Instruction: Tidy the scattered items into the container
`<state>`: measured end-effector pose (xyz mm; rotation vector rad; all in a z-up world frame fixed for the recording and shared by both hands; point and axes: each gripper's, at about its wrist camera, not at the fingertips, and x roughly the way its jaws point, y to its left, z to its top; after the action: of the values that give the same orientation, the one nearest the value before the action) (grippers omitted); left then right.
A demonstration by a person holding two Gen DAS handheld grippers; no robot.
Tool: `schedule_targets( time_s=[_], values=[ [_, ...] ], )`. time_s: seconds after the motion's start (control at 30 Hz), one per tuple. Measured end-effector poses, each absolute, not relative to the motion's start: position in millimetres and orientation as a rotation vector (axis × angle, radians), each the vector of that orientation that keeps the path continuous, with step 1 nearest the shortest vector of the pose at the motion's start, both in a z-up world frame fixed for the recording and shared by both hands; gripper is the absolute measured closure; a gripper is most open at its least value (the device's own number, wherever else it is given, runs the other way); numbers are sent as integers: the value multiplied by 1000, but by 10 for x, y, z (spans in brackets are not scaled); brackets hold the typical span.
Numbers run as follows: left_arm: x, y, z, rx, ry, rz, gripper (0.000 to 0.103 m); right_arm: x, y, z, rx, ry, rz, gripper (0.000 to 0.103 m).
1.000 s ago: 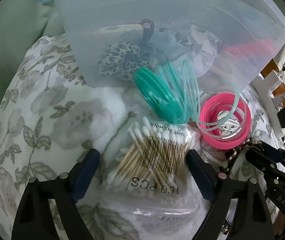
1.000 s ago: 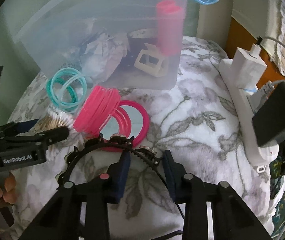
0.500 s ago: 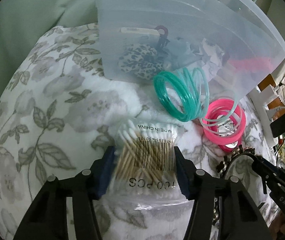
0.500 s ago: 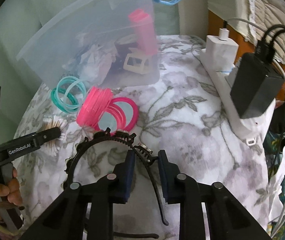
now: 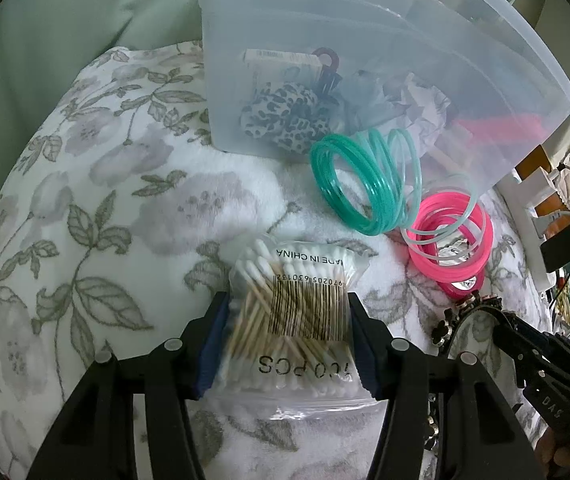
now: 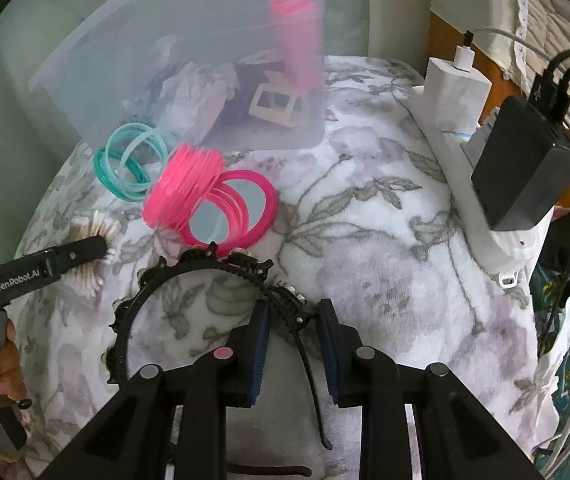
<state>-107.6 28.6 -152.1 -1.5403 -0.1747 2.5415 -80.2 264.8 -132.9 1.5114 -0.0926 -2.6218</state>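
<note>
Your left claw (image 5: 289,338) pinched the bag of cotton swabs (image 5: 299,312) on the floral blanket (image 5: 97,240), both fingers against its sides. Your right claw (image 6: 293,344) stood slightly spread around the black headband (image 6: 205,270), its fingers just clear of the band. Teal bangles (image 5: 365,184) and pink bangles (image 6: 183,194) lay beside the clear container (image 5: 365,60).

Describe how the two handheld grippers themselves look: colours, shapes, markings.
Both are matte black plastic. The left gripper and right gripper have angular fingers with dark blue pads and round silver screws; one right screw looks pink. White "GenRobot.AI" lettering marks the left one's side. A bare hand grips its handle.
</note>
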Motion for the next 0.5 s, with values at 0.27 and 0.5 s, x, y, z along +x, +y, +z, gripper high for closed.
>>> schedule_targets(
  time_s=[0.27,0.5],
  values=[
    [-1102,235,-1535,-1531,-203,2532,45,-789,2666,-1298,1497,-113,-2649,78],
    [-1072,190,-1546,-1490,-248,2548,45,-780,2662,-1234,1476,-123,-2657,78]
  ],
)
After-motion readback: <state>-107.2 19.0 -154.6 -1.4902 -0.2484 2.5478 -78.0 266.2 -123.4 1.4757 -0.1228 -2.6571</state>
